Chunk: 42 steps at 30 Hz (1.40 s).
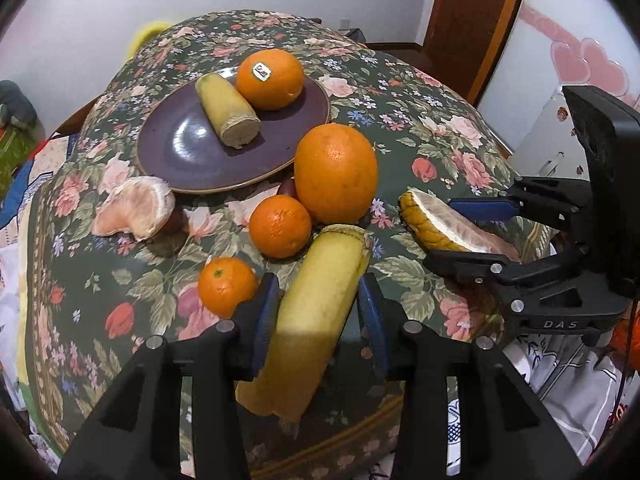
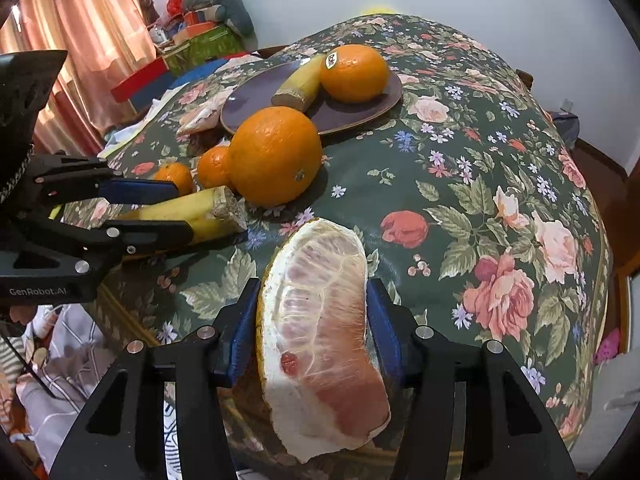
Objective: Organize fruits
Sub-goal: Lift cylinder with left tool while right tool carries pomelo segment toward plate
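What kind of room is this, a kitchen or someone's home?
Probably a lived-in home, perhaps a bedroom or living room: a floral tablecloth covers the table, pink curtains hang at one side, and a wooden door stands behind.

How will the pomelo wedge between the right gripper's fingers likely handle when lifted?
The pomelo wedge shows bare, membrane-covered flesh, so it probably bruises or tears under squeeze. Its rind looks firmer. Overhanging the right gripper, it may sag or pivot.
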Available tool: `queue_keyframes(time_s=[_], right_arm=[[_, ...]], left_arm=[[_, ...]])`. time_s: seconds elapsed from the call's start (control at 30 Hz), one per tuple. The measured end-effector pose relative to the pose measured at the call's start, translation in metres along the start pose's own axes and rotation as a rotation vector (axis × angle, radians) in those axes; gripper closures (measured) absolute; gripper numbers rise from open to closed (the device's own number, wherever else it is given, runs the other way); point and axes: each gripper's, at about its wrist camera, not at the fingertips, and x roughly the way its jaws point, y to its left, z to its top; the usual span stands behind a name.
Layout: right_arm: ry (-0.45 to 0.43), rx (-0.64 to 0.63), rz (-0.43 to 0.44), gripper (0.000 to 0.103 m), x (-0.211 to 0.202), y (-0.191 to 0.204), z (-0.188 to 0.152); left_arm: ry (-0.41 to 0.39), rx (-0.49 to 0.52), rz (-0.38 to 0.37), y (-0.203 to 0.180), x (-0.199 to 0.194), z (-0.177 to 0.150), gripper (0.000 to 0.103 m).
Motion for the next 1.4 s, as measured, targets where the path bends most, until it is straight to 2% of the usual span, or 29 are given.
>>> queue_keyframes(time_s=[0.2, 0.33, 0.63, 0.97, 1.4], right_arm=[[-0.009, 0.001, 0.009, 0.055, 0.0, -0.002, 0.002], [-0.015, 0.001, 0.019, 0.056, -0.002, -0.005, 0.002], [-0.041, 0.036, 0.031, 0.056, -0.012, -0.011, 0.0], [-0.11, 0.037, 0.021, 0.056, -0.026, -0.01, 0.018], [-0.215, 0.067, 0.024, 0.056, -0.036, -0.007, 0.054]], left_arm=[[0.037, -0.003, -0.036, 0.001, 0.013, 0.009, 0.06], [0.064, -0.007, -0.019, -0.002, 0.023, 0.013, 0.057], [0.052, -0.031, -0.014, -0.005, 0.018, 0.011, 0.06], [-0.079, -0.129, 0.002, 0.013, -0.034, 0.008, 0.065], [-0.22, -0.215, -0.018, 0.046, -0.071, 0.026, 0.067]])
